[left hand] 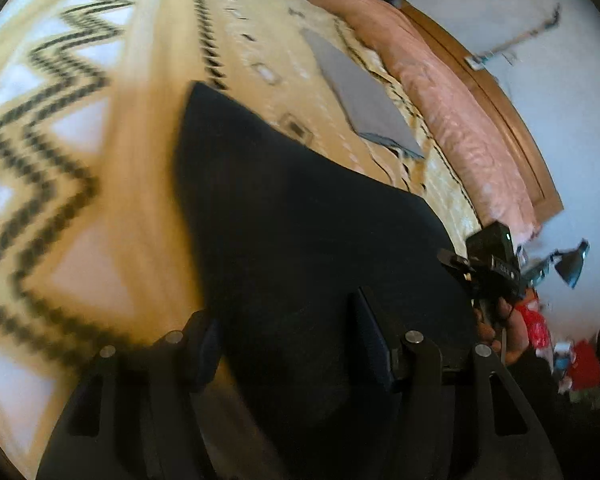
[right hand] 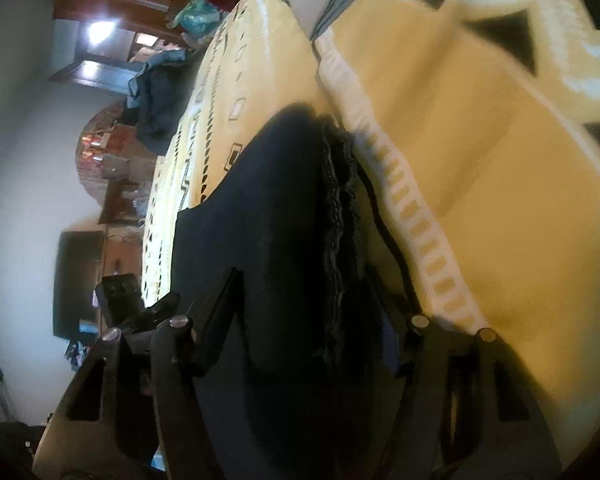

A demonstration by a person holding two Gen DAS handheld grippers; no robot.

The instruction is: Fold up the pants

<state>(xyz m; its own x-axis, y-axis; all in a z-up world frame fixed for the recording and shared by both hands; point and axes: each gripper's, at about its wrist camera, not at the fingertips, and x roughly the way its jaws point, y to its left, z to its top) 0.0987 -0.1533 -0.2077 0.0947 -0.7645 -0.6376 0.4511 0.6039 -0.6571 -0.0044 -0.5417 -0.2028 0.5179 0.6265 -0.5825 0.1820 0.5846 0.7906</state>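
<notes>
Black pants (left hand: 300, 208) lie folded on a yellow patterned blanket (left hand: 148, 160) that covers a bed. In the left wrist view my left gripper (left hand: 288, 340) is low over their near end. Its jaws stand apart with dark cloth between them, and the pads do not visibly press on it. At the pants' right edge a hand holds my right gripper (left hand: 460, 262). In the right wrist view the pants (right hand: 284, 208) show stacked edges (right hand: 340, 200) and a thin black cord beside them. My right gripper (right hand: 306, 320) straddles that end, open, the cloth loose between its fingers. My left gripper (right hand: 152, 312) shows at the left.
A folded grey garment (left hand: 364, 96) lies farther along the blanket, beside a pink quilt (left hand: 440, 100) and the wooden bed frame (left hand: 512, 120). In the right wrist view a heap of blue clothes (right hand: 160, 92) sits at the bed's far edge, with wooden furniture (right hand: 100, 0) behind.
</notes>
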